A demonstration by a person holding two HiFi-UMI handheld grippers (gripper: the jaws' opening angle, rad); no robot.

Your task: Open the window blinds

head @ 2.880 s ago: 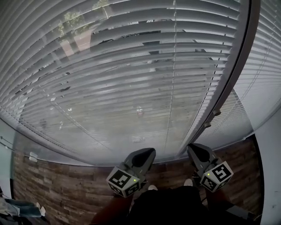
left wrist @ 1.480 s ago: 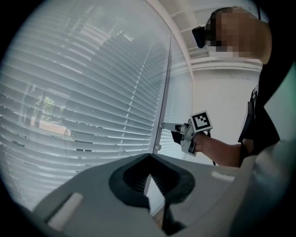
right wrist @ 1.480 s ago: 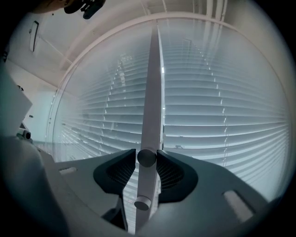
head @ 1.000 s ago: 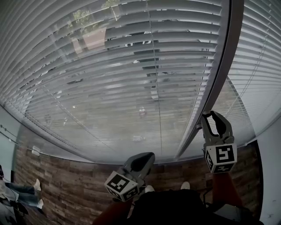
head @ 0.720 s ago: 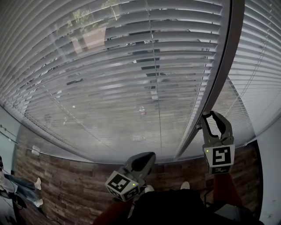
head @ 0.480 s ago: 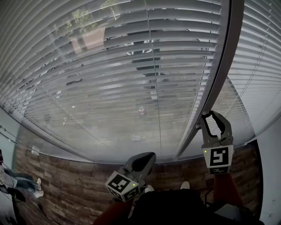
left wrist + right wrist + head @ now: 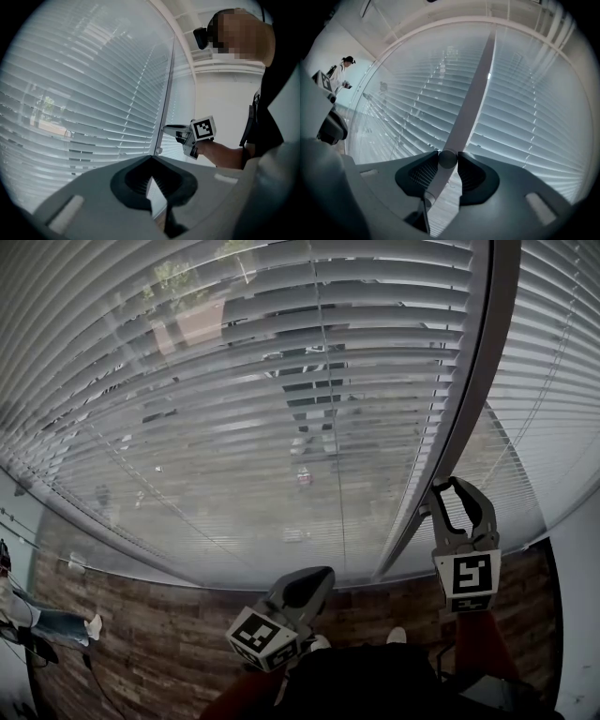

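Grey-white slats of the blinds (image 7: 234,399) fill the head view above a wood-plank floor (image 7: 122,643), and the street shows dimly between them. A dark window post (image 7: 473,399) divides the left pane from the right one. The right claw (image 7: 448,487) is raised against the lower part of that post. The left claw (image 7: 322,572) hangs lower and further left, well apart from slats and post.

In the left gripper view the left claw's tips meet with nothing between them, so it is closed and empty. Beyond it the right claw reaches level to the post. A lower knob (image 7: 159,151) sits free on the post just beneath its jaws.

In the right gripper view an upper knob (image 7: 447,159), small and round, stands on the post right between the jaw tips. Both tips look to touch its sides, so I read the right claw as gripping it. The jaws have just been opening a little, with the knob between them. The lower knob shows below it on the post, untouched.

The step in hand is probably twisting the upper knob to tilt the slats. Tighten the grip first, since a smooth round knob will likely slip in slackened pads. Hold the claw square on, in line with the knob's own axis, and roll the wrist rather than swing the arm, so the tips don't ride off. Watch the slats: if they do not tilt as the wrist rolls, the pads are sliding. Keep the left claw parked clear of the slats
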